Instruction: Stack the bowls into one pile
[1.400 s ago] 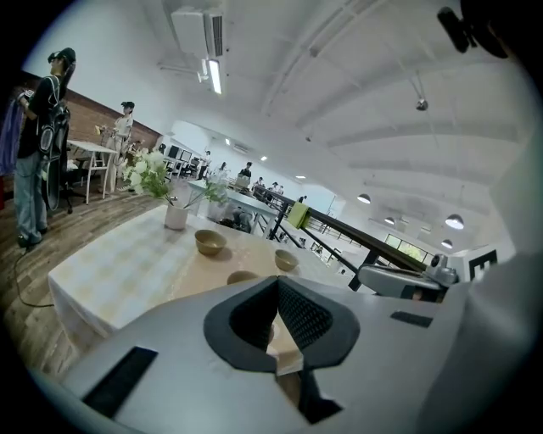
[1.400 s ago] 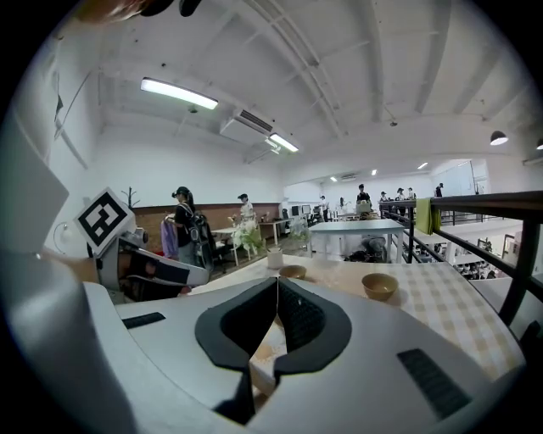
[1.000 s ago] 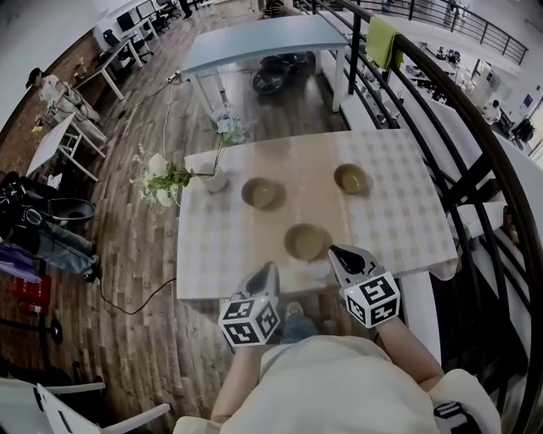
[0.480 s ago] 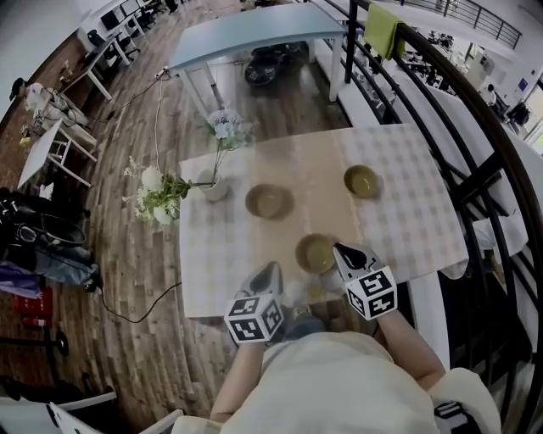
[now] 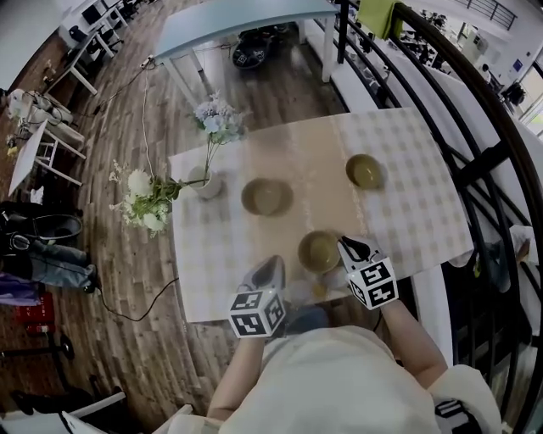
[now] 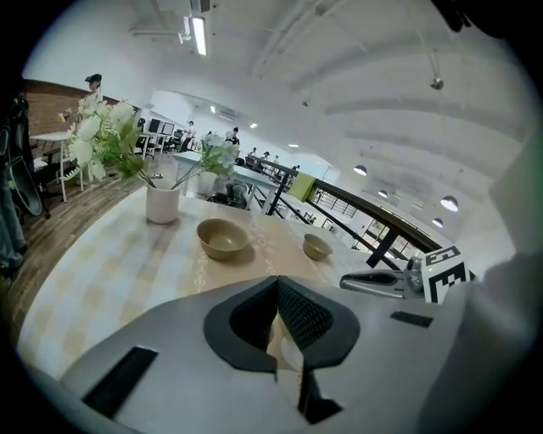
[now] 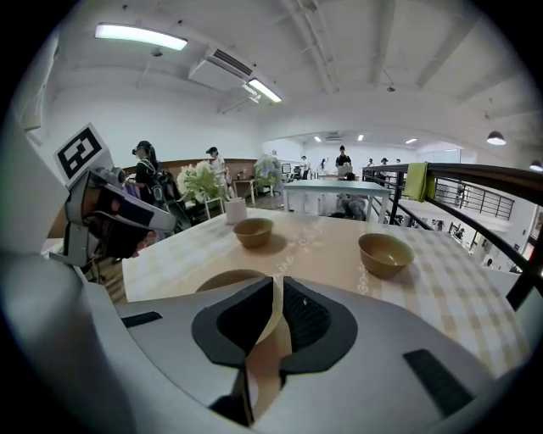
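Observation:
Three tan bowls stand apart on the checked table. The near bowl is just ahead of me, another bowl sits mid-table, and a third bowl is at the far right. My right gripper is shut and empty, its tip at the near bowl's right rim. My left gripper is shut and empty, low and left of that bowl. In the right gripper view the near bowl shows partly behind the gripper. The left gripper view shows the two farther bowls.
A white vase with flowers stands at the table's left edge. A black railing runs along the right side. A blue-grey table stands beyond. The table's front edge is right below the grippers.
Both grippers have edged forward over the table's front edge. The right gripper's tip has come up to the near bowl's right rim. The bowls have not moved.

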`<move>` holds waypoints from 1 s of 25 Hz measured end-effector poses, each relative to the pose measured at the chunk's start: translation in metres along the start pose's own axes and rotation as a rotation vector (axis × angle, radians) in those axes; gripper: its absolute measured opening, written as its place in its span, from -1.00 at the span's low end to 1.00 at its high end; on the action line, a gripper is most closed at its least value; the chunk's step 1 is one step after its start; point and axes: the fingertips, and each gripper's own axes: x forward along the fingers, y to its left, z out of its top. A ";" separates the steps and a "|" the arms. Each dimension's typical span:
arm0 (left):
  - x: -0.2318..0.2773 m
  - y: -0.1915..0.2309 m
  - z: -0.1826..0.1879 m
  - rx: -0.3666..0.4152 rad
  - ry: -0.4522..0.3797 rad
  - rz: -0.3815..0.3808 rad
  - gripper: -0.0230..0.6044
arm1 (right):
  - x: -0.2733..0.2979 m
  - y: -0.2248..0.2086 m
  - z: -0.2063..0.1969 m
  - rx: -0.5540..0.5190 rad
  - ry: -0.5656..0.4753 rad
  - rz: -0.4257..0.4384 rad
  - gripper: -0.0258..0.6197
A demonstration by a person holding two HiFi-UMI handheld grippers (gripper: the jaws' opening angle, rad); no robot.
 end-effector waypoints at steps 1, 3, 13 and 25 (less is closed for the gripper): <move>0.001 0.001 0.000 0.001 0.006 -0.003 -0.91 | 0.002 -0.001 -0.003 -0.001 0.013 -0.002 -0.81; 0.004 0.003 0.001 0.004 0.017 -0.008 -0.91 | 0.007 -0.003 -0.009 -0.002 0.036 -0.005 -0.77; 0.014 0.013 0.002 0.013 0.057 -0.025 -0.91 | 0.029 0.000 -0.025 0.014 0.106 0.003 -0.70; 0.018 0.023 0.006 0.012 0.054 -0.040 -0.91 | 0.041 -0.001 -0.028 0.010 0.142 -0.019 -0.84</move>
